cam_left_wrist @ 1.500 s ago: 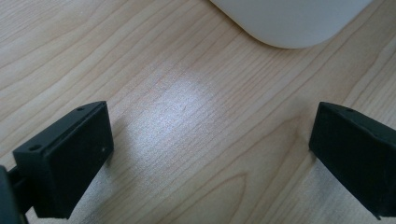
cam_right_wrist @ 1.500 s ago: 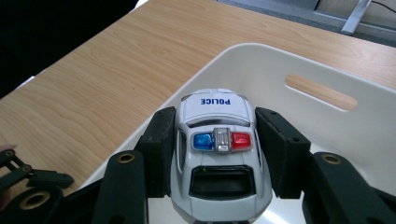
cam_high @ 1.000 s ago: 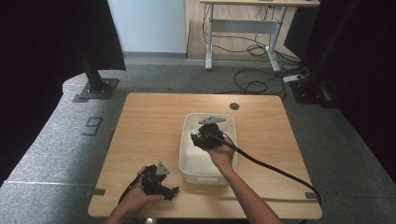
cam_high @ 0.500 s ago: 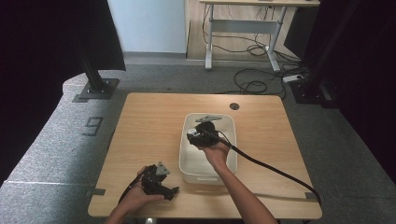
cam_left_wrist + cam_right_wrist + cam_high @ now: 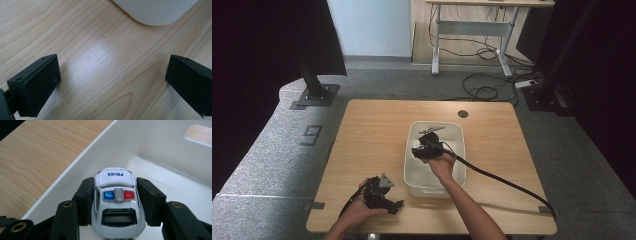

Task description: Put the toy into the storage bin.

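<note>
A small white toy police car [image 5: 116,202] with a blue and red light bar sits clamped between the jaws of my right gripper [image 5: 115,201], which is shut on its sides. The car hangs inside the white plastic bin [image 5: 160,147], above its floor. From above, the right gripper [image 5: 426,148] is over the middle of the bin [image 5: 457,131]. My left gripper [image 5: 384,192] rests low near the table's front edge, left of the bin. Its jaws [image 5: 113,82] stand wide open over bare wood, with nothing between them.
The wooden table [image 5: 372,130] has a round cable hole [image 5: 463,113] at the back right. A rounded corner of the bin [image 5: 155,12] shows ahead of the left gripper. A thick black cable [image 5: 507,182] trails from the right gripper across the table's right front.
My right gripper has moved a little down and toward the bin's near half with the car in it. The left gripper has not moved.
</note>
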